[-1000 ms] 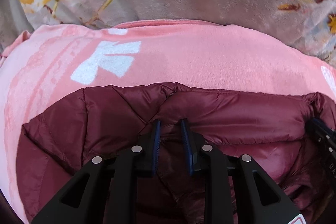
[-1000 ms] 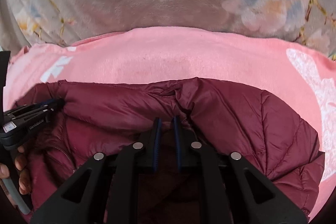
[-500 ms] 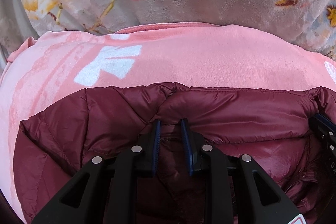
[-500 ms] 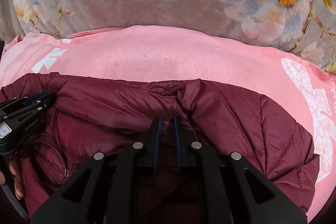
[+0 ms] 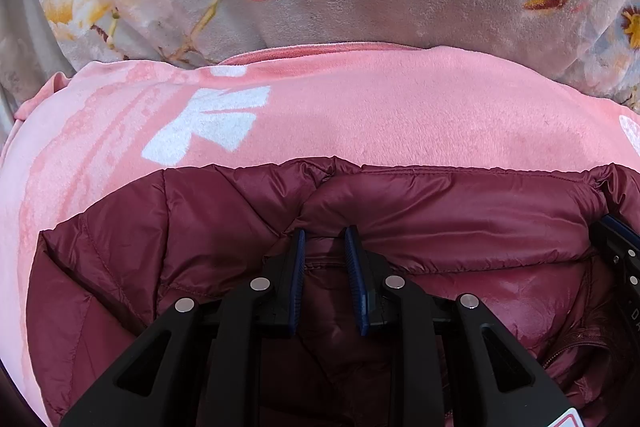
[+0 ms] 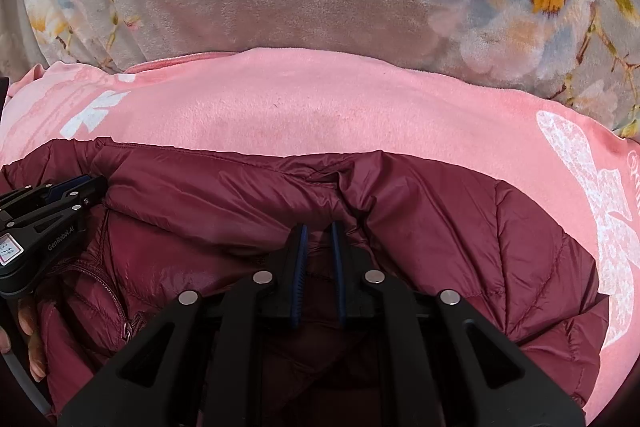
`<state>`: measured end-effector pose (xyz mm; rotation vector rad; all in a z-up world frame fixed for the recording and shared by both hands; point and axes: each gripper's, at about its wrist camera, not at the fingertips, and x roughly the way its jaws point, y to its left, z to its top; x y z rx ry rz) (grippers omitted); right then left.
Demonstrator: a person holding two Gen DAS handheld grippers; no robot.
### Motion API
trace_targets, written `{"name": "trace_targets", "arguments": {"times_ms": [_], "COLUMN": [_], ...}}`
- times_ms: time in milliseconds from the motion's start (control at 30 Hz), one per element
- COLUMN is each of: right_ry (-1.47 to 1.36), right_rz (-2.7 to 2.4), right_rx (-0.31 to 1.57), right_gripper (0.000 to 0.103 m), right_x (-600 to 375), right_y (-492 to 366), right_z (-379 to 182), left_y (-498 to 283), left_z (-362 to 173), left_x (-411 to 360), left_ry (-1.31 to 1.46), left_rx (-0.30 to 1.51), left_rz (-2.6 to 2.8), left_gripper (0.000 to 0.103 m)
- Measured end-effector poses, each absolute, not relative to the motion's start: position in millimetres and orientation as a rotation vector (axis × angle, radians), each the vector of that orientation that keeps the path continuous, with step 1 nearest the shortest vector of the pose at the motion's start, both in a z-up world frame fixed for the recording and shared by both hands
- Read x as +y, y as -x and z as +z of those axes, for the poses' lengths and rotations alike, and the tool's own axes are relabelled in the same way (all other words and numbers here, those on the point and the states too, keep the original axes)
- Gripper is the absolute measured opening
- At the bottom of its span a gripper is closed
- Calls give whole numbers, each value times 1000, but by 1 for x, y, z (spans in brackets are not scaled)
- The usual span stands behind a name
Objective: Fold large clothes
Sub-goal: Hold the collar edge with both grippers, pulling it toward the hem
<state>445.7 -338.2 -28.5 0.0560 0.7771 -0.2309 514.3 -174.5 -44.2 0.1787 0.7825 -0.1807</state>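
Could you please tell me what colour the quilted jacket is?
The quilted jacket is dark maroon; the right wrist view shows it best.

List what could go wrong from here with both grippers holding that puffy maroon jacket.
1. The shiny maroon quilted jacket is slick and puffy; its folded edge could slip out of the left gripper or right gripper.
2. It lies on a loose pink fleece blanket, which a drag could bunch.
3. The open zipper could snag.

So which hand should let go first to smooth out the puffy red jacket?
Probably the left. Both the left gripper and right gripper pinch the maroon jacket at its far edge, but the left one's jaws stand wider, so its hold looks looser.
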Motion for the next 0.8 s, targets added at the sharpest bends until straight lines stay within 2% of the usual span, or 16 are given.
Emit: {"name": "trace_targets", "arguments": {"times_ms": [800], "right_ry": [-62], "right_rz": [-231], "right_rx": [781], "right_gripper": [11], "right_x": [-339], "right_y": [-448], "right_z": [-27], "left_y": [-516], "left_z": [-43], "left_x": [-181], "left_ry": [-233], "left_rx": [783], "left_rz": [-163], "left_gripper": [23]}}
